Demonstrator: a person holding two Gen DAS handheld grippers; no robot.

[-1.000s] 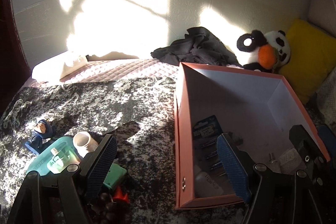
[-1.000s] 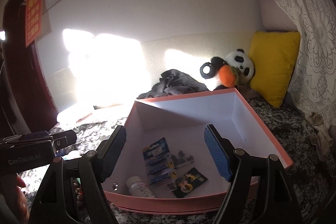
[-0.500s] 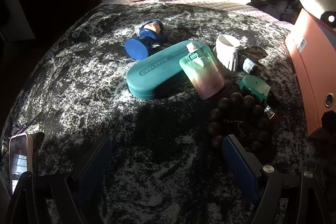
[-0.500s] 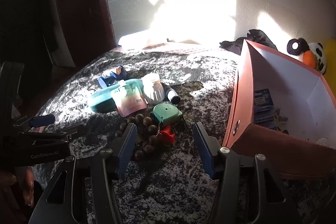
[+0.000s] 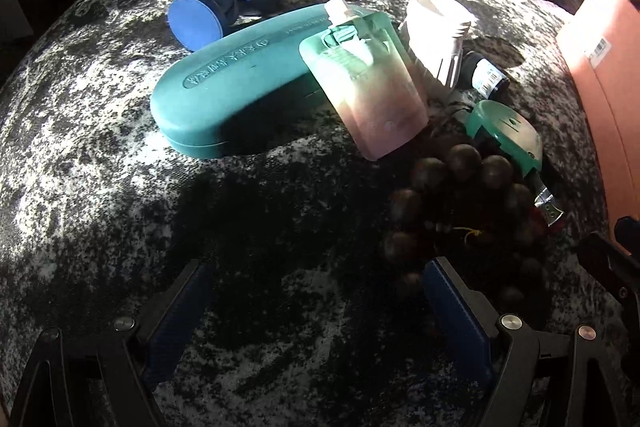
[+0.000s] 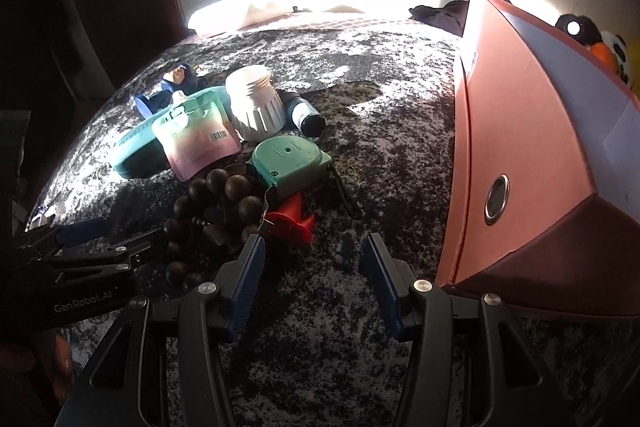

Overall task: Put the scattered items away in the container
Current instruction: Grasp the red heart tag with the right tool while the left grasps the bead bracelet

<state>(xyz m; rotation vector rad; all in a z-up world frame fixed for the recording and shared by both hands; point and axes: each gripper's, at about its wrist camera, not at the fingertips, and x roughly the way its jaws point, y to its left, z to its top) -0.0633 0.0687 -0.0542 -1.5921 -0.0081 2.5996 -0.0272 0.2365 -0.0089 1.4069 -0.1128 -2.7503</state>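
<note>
Box [image 6: 532, 163], pink outside and pale inside, fills the right side of the right wrist view and shows as a pink strip at the right edge of the left wrist view; it stands on the mottled black-and-white bedspread [image 5: 80, 131], well right of the scattered pile. Left gripper [image 5: 316, 291] sits at the bottom of its frame, wide open and empty, its right finger just beside the beads. Right gripper [image 6: 314, 267] sits bottom centre of its frame, also well open with nothing between the fingers, over bare bedspread between pile and box. Teal case [image 5: 240, 83] lies centre-left in the left wrist view. A pink-and-green pouch [image 5: 368, 87] leans on the case's right end. Just right of it lies a white ribbed jar [image 5: 436, 39] on its side, touching a small dark bottle [image 5: 486, 77]. A blue figurine [image 5: 224, 3] lies at the upper left, behind the case. A green tape measure [image 6: 288, 159] sits centre frame in the right wrist view, against the dark beads [image 6: 216, 203]. A red piece [image 6: 290, 221] lies just below the tape measure
</note>
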